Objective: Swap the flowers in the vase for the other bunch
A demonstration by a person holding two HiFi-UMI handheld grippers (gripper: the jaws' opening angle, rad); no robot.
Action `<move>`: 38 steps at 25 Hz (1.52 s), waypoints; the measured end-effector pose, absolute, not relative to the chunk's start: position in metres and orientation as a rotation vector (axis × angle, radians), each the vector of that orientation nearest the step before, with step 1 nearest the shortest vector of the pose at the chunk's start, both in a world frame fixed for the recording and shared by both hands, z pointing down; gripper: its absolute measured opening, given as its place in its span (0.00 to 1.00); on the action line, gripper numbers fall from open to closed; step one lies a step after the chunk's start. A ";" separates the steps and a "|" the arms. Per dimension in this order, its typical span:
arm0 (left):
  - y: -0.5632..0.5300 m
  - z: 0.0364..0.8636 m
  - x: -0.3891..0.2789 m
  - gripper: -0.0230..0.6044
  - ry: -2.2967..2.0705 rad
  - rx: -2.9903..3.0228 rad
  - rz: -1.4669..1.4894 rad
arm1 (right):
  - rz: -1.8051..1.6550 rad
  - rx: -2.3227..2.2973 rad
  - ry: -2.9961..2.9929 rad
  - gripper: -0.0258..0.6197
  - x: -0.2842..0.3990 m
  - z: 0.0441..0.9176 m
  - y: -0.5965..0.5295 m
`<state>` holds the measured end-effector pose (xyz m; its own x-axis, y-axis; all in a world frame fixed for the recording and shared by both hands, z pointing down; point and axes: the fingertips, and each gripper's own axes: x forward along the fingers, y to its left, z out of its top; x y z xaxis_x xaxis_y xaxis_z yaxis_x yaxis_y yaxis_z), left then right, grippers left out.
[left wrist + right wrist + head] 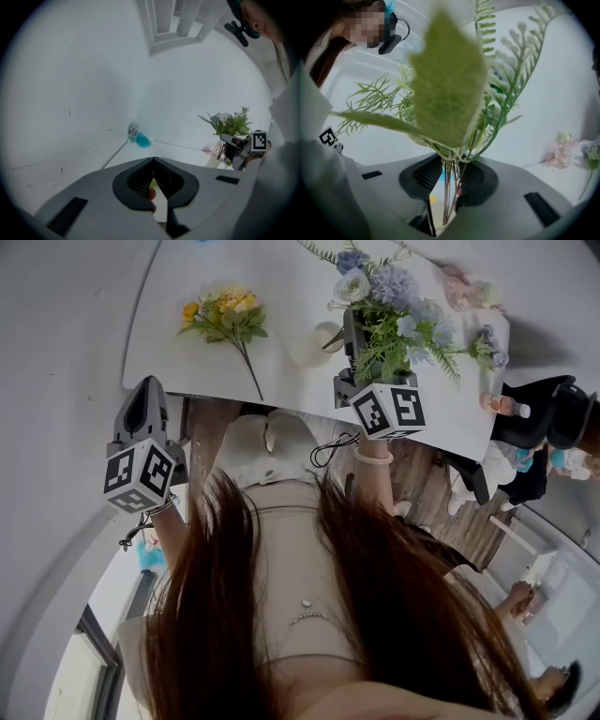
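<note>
A bunch of blue and white flowers with green fern leaves hangs upright over the right part of the white table. My right gripper is shut on its thin stems, just right of a small white vase. In the right gripper view the leaves fill the middle. A yellow flower bunch lies flat on the table to the left. My left gripper hovers at the table's near edge, shut and holding nothing.
A small pink bottle stands at the table's right edge, also in the right gripper view. Pale pink flowers lie at the far right. Black chairs stand beside the table. A teal object sits in a far corner.
</note>
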<state>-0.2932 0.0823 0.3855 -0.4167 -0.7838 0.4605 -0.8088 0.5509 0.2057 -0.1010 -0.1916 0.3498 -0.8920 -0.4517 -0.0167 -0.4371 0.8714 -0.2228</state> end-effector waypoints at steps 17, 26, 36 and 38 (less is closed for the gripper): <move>0.077 0.384 -0.291 0.04 -2.258 1.307 0.080 | -0.373 -0.670 3.153 0.22 -0.113 0.387 -0.177; 0.072 0.382 -0.289 0.04 -2.240 1.347 0.085 | -0.429 -0.666 3.225 0.27 -0.111 0.399 -0.168; 0.062 0.378 -0.286 0.04 -2.207 1.412 0.089 | -0.527 -0.682 3.303 0.32 -0.102 0.406 -0.164; 0.057 0.378 -0.285 0.04 -2.196 1.431 0.089 | -0.537 -0.690 3.306 0.33 -0.100 0.407 -0.164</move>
<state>-0.2855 0.0567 0.3780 -0.3124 -0.8368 0.4496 -0.8704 0.4418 0.2175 -0.1002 -0.1637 0.4068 -0.8817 -0.3399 0.3272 -0.4260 0.8717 -0.2423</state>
